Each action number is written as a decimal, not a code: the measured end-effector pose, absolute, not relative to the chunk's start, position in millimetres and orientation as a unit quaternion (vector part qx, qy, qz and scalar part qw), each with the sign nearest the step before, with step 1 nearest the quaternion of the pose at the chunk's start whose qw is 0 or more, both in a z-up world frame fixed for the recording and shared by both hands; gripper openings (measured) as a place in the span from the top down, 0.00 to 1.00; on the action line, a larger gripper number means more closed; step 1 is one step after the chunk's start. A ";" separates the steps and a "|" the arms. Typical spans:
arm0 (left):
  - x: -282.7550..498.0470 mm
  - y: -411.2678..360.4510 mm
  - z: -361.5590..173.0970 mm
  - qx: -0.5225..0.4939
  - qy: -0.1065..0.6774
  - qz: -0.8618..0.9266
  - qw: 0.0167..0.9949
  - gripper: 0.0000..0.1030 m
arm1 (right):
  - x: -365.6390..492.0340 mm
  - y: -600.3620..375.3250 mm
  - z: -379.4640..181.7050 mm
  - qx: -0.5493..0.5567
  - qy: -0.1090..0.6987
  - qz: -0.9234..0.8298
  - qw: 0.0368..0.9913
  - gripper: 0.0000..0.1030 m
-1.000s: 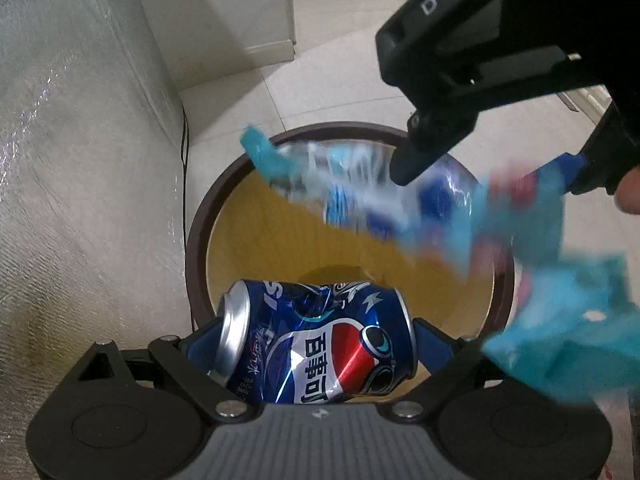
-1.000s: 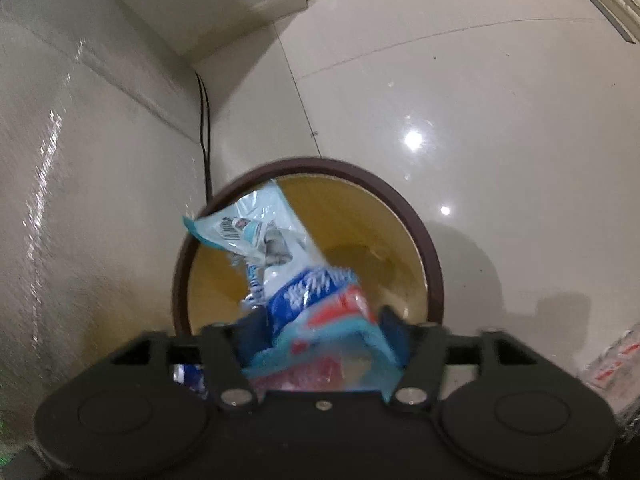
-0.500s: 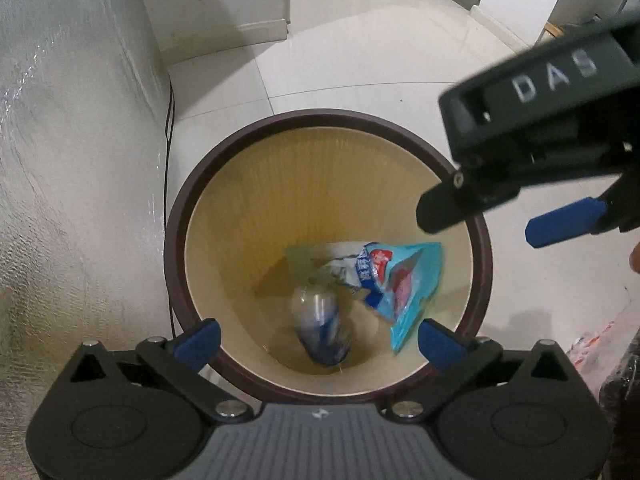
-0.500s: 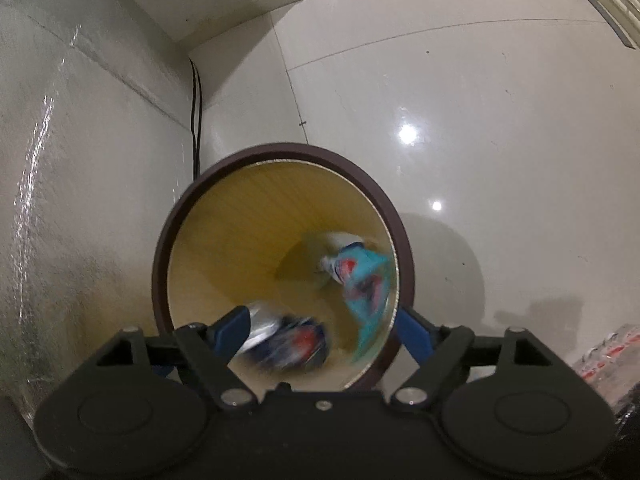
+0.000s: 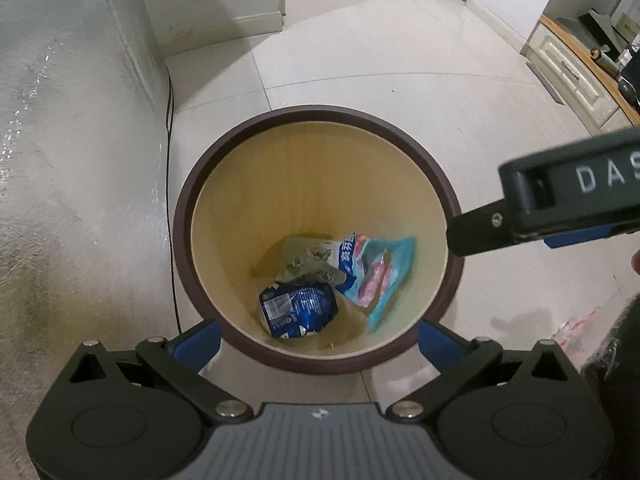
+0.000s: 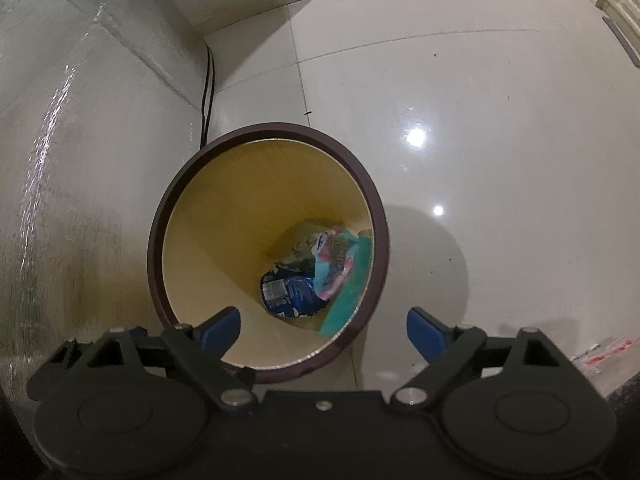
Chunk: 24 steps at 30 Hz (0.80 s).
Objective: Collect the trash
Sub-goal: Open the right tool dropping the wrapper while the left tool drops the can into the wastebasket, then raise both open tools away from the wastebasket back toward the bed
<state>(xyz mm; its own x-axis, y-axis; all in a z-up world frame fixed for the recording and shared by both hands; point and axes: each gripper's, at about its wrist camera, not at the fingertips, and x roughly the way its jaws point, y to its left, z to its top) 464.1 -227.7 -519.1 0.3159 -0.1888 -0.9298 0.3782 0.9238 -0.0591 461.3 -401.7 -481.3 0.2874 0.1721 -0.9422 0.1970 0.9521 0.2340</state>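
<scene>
Hovering over the bin, you are holding your left gripper [image 5: 318,338] spread wide and empty, its blue fingertips [image 5: 198,342] straddling the rim at six o'clock. Your right gripper [image 6: 323,330] is likewise gaping with nothing in it. A second ago each was carrying a piece; now the blue can [image 5: 298,310] is lying on the floor of the bin [image 5: 182,216], and the snack wrapper [image 5: 378,272] is leaning against the wall at three o'clock of it. This load is binned, so you are likely heading for more litter next.

A black cable [image 5: 171,184] runs down the wall; cabinets [image 5: 576,68] (perhaps a counter) stand far right.
</scene>
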 end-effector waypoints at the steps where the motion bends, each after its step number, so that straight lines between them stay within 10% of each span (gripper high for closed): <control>1: 463.5 -226.8 -515.7 0.083 0.558 -0.175 0.807 0.00 | 459.2 -401.8 -479.8 0.152 0.594 -0.006 0.790 0.10; 24: 393.9 -185.6 -415.9 0.070 0.533 -0.123 0.834 0.00 | 385.8 -404.4 -412.5 0.111 0.522 -0.024 0.846 0.00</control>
